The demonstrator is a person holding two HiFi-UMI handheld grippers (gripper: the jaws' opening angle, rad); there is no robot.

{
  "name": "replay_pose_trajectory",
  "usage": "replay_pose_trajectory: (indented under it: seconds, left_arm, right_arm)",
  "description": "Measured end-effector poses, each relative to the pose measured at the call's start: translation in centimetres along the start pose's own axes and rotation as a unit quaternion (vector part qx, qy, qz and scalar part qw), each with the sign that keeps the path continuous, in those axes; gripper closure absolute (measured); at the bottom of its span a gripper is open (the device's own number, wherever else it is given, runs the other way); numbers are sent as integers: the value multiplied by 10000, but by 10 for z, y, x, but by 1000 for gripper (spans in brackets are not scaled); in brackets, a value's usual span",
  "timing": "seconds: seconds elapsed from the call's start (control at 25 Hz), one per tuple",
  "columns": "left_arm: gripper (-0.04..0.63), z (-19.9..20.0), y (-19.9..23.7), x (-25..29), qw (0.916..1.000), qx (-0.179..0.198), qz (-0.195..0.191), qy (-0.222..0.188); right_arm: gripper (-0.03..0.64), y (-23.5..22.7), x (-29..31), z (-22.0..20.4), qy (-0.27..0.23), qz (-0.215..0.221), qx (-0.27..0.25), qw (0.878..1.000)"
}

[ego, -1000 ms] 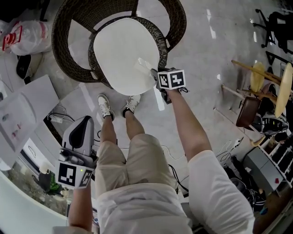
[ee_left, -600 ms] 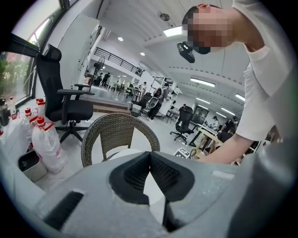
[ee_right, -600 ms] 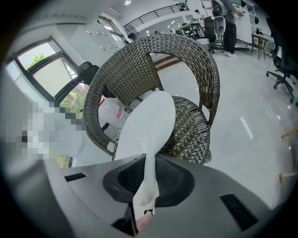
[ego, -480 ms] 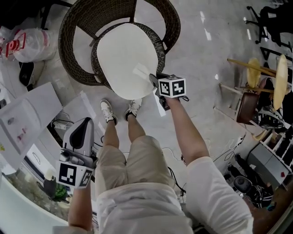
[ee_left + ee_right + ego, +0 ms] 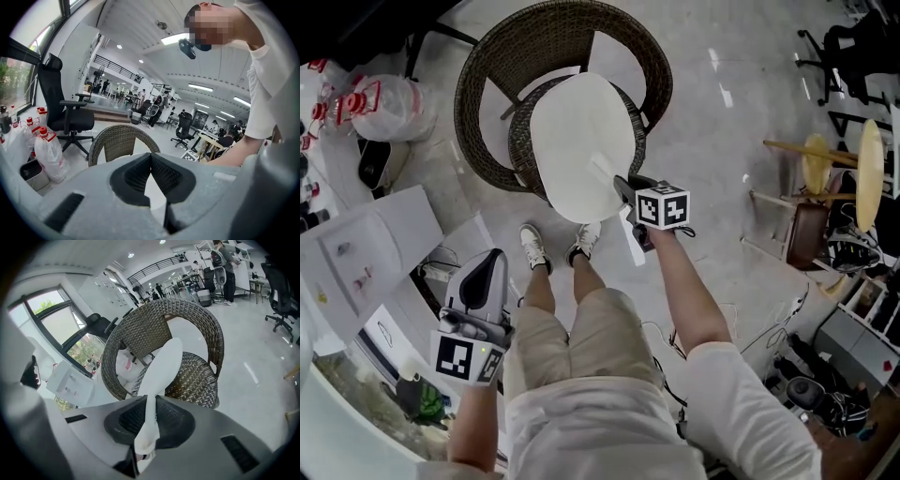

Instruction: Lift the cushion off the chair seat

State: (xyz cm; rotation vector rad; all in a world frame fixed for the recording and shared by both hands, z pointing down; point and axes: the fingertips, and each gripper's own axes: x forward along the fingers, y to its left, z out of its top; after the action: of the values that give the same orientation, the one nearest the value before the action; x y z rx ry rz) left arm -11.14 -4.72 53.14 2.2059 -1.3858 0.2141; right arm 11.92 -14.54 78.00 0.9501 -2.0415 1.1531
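**A:** Cushion?

**B:** White oval cushion [image 5: 581, 150], over the seat [image 5: 197, 376] of the wicker chair [image 5: 472, 94]. Its near edge is pinched in the right hand-held gripper [image 5: 621, 185], jaws closed hard on the fabric. From the right gripper view it shows edge-on, slanting up away from the weave. Cannot tell whether its far end touches the seat.

**A:** Other hand?

**B:** Left hand-held gripper [image 5: 495, 258] is low at the person's left side, well apart from the chair. Jaw tips together, nothing between them.

**A:** Containers?

**B:** One clear bag [image 5: 389, 103] on the floor [image 5: 722, 141], left of the chair. Red-capped bottles [image 5: 47, 152] inside it, upright.

**A:** Edges, room?

**B:** The chair back curves round the far side and both flanks of the seat; the front is open. The seat's woven rim shows either side of the cushion. Shoes [image 5: 534, 246] stand just before the chair's front edge. Bare floor to the right of the chair; stools and office chairs well off at the far right. Bag near the chair on the left.
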Motion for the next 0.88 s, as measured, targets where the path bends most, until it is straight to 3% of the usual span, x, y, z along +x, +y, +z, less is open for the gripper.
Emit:
replay_pose_trajectory:
  seconds: [0.32,0.88]
  left_arm:
    - [580,19,-1,-13,9997,80,-69,-207]
    - [580,91,-21,-28,9953,533,-227,-773]
  right_arm:
    - [574,26,-35,22,-240,-101,-200,9995]
    - [574,58,-117,61,-1008,-92,181,9947]
